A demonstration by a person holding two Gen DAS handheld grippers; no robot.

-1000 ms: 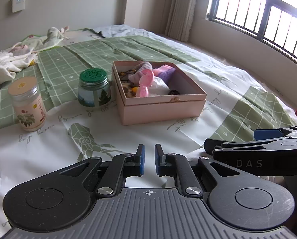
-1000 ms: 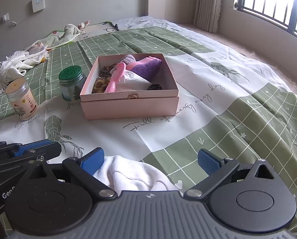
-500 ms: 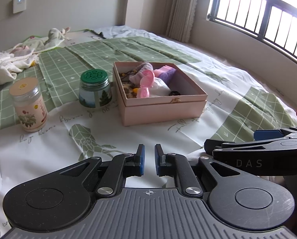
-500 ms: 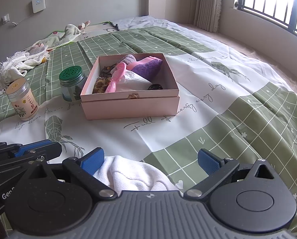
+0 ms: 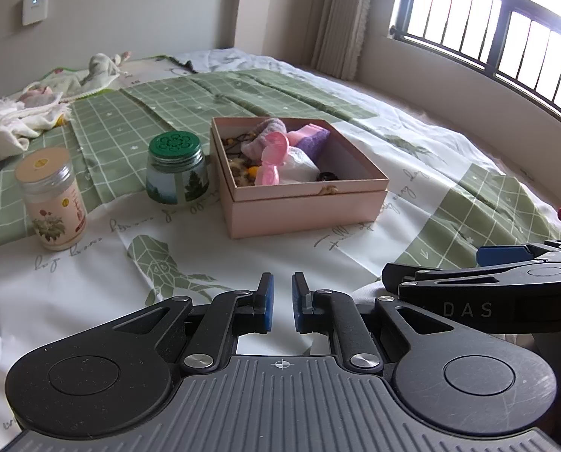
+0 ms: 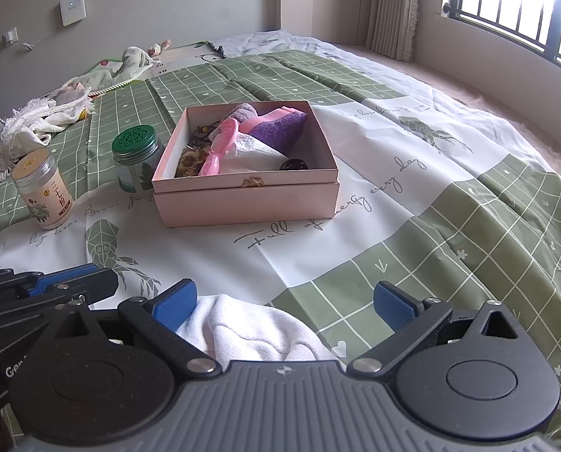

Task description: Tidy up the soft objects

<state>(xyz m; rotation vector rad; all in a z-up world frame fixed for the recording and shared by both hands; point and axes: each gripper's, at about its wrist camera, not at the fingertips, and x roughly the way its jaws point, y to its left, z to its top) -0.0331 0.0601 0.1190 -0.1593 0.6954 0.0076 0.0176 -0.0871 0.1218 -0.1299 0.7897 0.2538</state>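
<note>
While both tongs hover low over the bed (image 6: 450, 226), my right tongs (image 6: 286, 301) gape wide, a white towel (image 6: 250, 333) bunched between the blue pads, ungripped. My left tongs (image 5: 280, 301) are nearly closed, a narrow gap left, holding nothing. Farther off sits the pink box (image 6: 242, 203), with a pink comb (image 6: 220, 147), purple sponge (image 6: 278, 130) and white tissue inside. Left of it: green-lidded jar (image 6: 135, 158), then a floral tin (image 6: 46, 192).
</note>
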